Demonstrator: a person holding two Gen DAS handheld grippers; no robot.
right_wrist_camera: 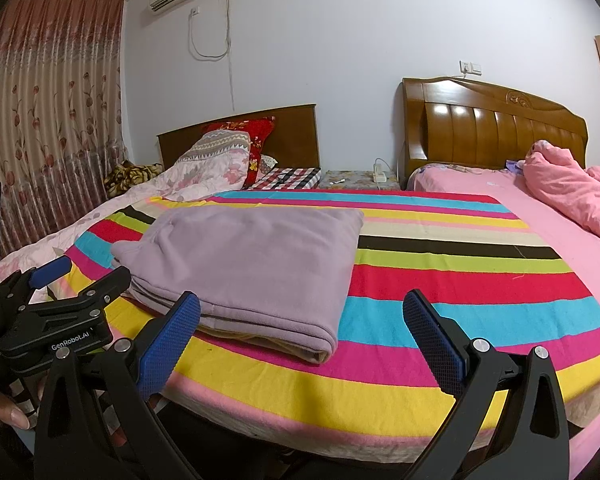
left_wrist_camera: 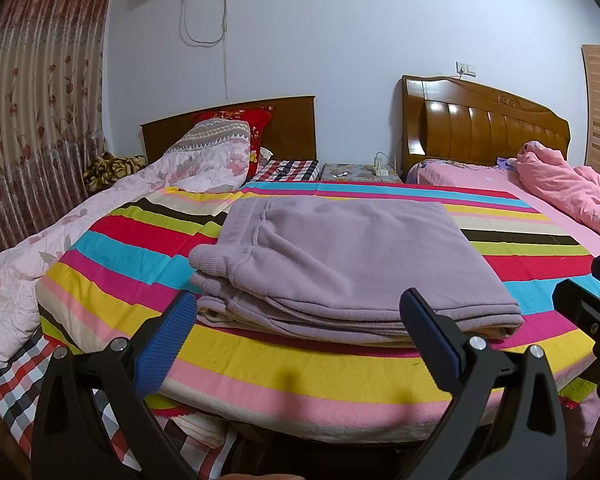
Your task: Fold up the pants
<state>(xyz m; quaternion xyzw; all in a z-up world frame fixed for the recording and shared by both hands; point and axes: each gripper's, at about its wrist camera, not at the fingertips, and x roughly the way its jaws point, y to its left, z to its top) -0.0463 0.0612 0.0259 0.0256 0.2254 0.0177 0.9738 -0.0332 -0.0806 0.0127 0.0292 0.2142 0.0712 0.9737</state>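
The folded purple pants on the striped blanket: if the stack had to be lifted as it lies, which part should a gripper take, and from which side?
Probably the thick near edge of the purple pants, approached low from the foot of the bed, where both open grippers, left gripper and right gripper, already face it. The layers show stacked along that edge, so jaws could slide under and over them. The cuff end at the left looks loose and uneven.

Pants (left_wrist_camera: pixel 340 256): matt mauve fleece, ribbed cuffs. Under them, striped sheet (left_wrist_camera: pixel 284 368): flat woven cloth. Behind, headboard (left_wrist_camera: pixel 488 128): glossy varnished wood.
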